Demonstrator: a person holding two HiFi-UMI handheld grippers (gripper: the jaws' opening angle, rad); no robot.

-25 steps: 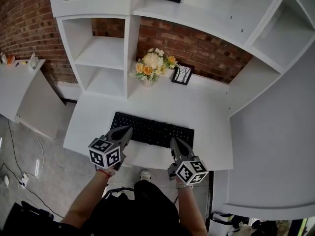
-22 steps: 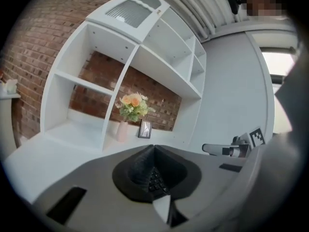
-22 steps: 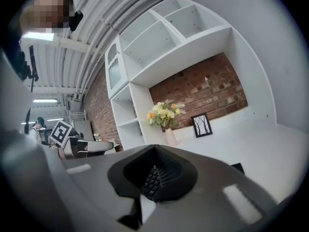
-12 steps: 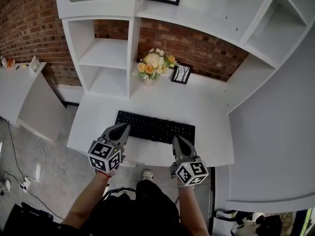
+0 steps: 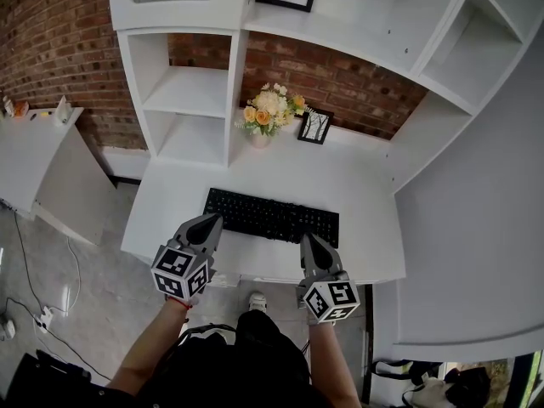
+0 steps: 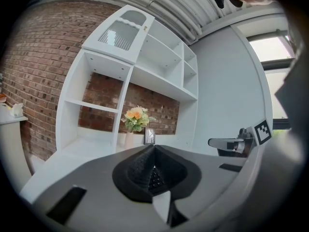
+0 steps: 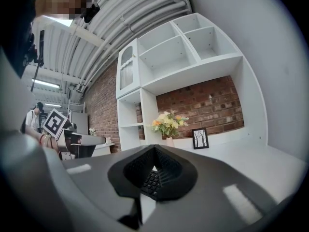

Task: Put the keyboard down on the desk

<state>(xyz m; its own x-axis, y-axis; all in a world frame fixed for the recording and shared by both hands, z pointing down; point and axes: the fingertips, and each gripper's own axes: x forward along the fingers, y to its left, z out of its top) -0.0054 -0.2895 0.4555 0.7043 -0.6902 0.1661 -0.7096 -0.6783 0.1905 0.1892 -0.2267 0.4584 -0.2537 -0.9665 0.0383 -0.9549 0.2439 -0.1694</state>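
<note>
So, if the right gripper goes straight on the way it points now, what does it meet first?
Probably the keyboard on the desk: the right gripper aims at its near edge. How high the gripper rides is unclear.

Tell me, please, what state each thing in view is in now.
Keyboard, lying flat on the desk.
Left hand-held gripper, shut, empty.
Right hand-held gripper, shut, empty.
Flowers, upright in a vase.
Picture frame, standing upright on the desk.
</note>
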